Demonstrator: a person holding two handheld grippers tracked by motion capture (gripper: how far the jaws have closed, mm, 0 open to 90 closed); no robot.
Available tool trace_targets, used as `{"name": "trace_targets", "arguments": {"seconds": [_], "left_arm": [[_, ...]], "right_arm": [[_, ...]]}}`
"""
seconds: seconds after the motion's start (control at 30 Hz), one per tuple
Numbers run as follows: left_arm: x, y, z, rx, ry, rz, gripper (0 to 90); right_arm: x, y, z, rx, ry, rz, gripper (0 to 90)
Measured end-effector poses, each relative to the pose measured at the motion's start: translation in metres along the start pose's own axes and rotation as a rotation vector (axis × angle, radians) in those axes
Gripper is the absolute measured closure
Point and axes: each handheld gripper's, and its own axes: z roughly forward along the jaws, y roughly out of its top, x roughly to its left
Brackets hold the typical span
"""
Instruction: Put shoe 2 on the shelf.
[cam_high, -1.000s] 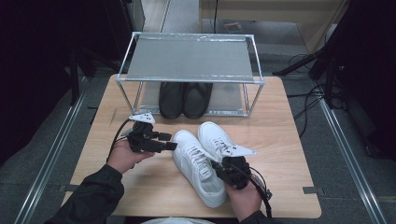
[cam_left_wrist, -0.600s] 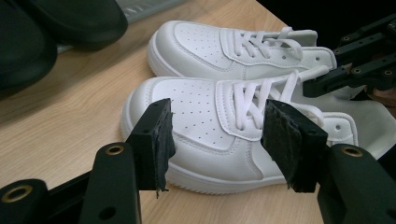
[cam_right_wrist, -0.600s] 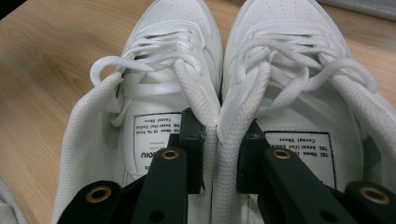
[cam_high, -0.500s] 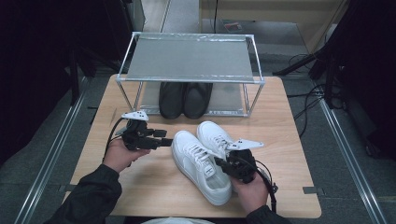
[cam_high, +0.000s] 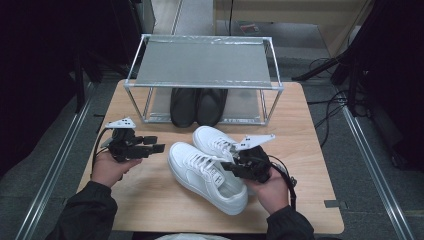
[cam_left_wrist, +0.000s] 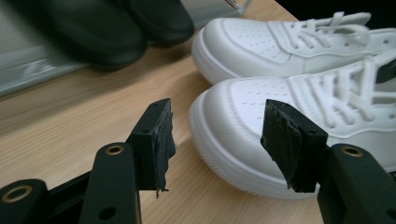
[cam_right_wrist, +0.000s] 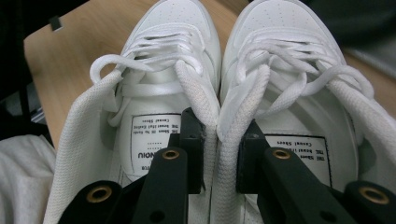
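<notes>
— From the high view, where do we stand?
— Our right gripper (cam_high: 227, 166) pinches both white sneakers (cam_high: 207, 170) at their inner collars, heels toward us, toes toward the shoe rack (cam_high: 202, 65).
— Left gripper view?
— Our left gripper (cam_left_wrist: 215, 140) gapes, holding nothing, beside the near toe.
— Right gripper view?
— The jaws clamp the two adjoining collars; the sneakers' long axes run away from us.

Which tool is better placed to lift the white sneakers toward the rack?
The right. The right tool is clamped on the touching inner collars of both white sneakers, one jaw inside each shoe. The left tool is open, off the toes, holding nothing. The rack stands behind the shoes.
</notes>
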Motion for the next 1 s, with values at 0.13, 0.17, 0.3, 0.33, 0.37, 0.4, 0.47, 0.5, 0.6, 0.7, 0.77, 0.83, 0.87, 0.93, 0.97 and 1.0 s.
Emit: {"name": "trace_targets", "arguments": {"seconds": [0.13,0.17,0.3,0.33,0.37,0.4,0.47,0.5,0.6,0.7,0.77,0.83,0.87,0.93,0.97,1.0], "left_arm": [[0.008,-0.008,-0.015,-0.028,0.038,-0.041,43.3],[0.01,-0.01,-0.019,-0.033,0.046,-0.049,43.3],[0.017,-0.018,-0.035,-0.062,0.089,-0.087,43.3],[0.018,-0.02,-0.037,-0.069,0.102,-0.094,43.3],[0.02,-0.022,-0.041,-0.072,0.113,-0.097,43.4],[0.023,-0.025,-0.046,-0.074,0.121,-0.109,43.4],[0.025,-0.03,-0.052,-0.085,0.137,-0.126,43.5],[0.026,-0.031,-0.055,-0.086,0.141,-0.134,43.5],[0.027,-0.036,-0.061,-0.094,0.153,-0.139,43.5],[0.025,-0.038,-0.063,-0.09,0.157,-0.14,43.5],[0.025,-0.04,-0.063,-0.093,0.16,-0.139,43.5],[0.024,-0.041,-0.063,-0.089,0.159,-0.141,43.5],[0.024,-0.041,-0.063,-0.089,0.158,-0.142,43.5],[0.023,-0.041,-0.062,-0.087,0.155,-0.138,43.5],[0.023,-0.041,-0.061,-0.089,0.152,-0.136,43.5],[0.022,-0.041,-0.06,-0.084,0.151,-0.127,43.4]], "right_arm": [[-0.008,0.021,-0.004,-0.009,0.063,-0.065,79.0],[-0.009,0.028,-0.006,-0.012,0.074,-0.075,79.0],[-0.008,0.06,-0.014,-0.018,0.129,-0.123,78.8],[-0.007,0.069,-0.016,-0.022,0.137,-0.133,78.9],[-0.006,0.076,-0.018,-0.021,0.146,-0.139,78.9],[-0.005,0.084,-0.02,-0.023,0.157,-0.147,78.9],[-0.005,0.101,-0.024,-0.035,0.191,-0.141,78.9],[-0.005,0.112,-0.027,-0.045,0.212,-0.133,78.9],[-0.002,0.137,-0.033,-0.07,0.251,-0.136,78.9],[0.0,0.162,-0.037,-0.084,0.243,-0.142,78.9],[-0.002,0.179,-0.037,-0.088,0.22,-0.128,79.0],[-0.007,0.195,-0.036,-0.092,0.187,-0.109,79.0],[-0.011,0.201,-0.035,-0.097,0.169,-0.098,79.1],[-0.018,0.213,-0.033,-0.105,0.125,-0.085,79.0],[-0.024,0.22,-0.031,-0.105,0.097,-0.067,79.0],[-0.029,0.226,-0.029,-0.104,0.065,-0.053,79.0]]}}
